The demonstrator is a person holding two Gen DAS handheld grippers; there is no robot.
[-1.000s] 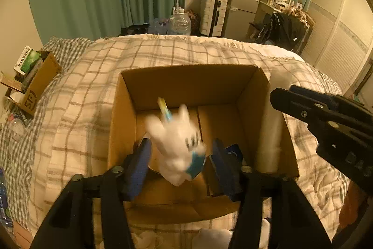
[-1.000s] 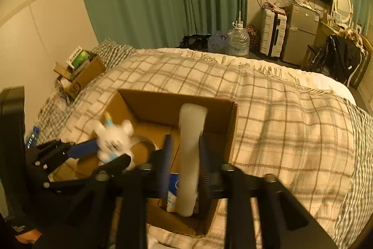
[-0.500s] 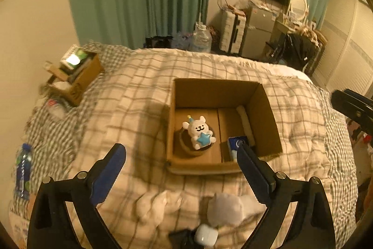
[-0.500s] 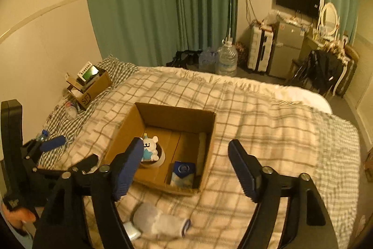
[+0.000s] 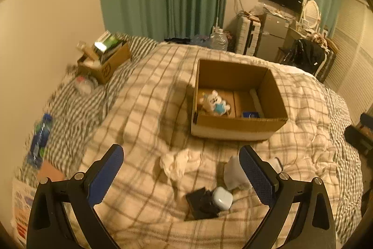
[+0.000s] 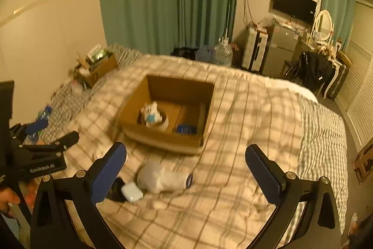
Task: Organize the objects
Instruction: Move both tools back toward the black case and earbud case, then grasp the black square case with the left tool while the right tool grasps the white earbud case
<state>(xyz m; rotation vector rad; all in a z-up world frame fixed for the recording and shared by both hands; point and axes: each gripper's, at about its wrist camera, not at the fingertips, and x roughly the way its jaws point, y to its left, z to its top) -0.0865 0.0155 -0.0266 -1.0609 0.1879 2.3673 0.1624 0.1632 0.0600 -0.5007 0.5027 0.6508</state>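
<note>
An open cardboard box (image 5: 235, 130) (image 6: 163, 140) sits on the plaid bed. Inside it are a white bear toy (image 5: 215, 102) (image 6: 152, 114), a blue packet (image 5: 250, 114) (image 6: 185, 128) and a white tube (image 5: 256, 102). On the blanket in front lie a crumpled white cloth (image 5: 179, 161), a white bottle (image 6: 163, 177) (image 5: 234, 173), a white earbud case (image 5: 222, 197) (image 6: 131, 191) and a black item (image 5: 201, 203). My left gripper (image 5: 180, 175) is open and empty above these. My right gripper (image 6: 185, 170) is open and empty over the bottle.
A smaller cardboard box (image 5: 105, 60) full of items and a blue water bottle (image 5: 39, 139) lie on the striped bedding at left. Green curtains, a large water jug (image 6: 222, 54), a suitcase and a fridge stand beyond the bed.
Both grippers let go of the bear toy and the white tube in the box, opened wide and pulled back and up from the box toward the loose items.
</note>
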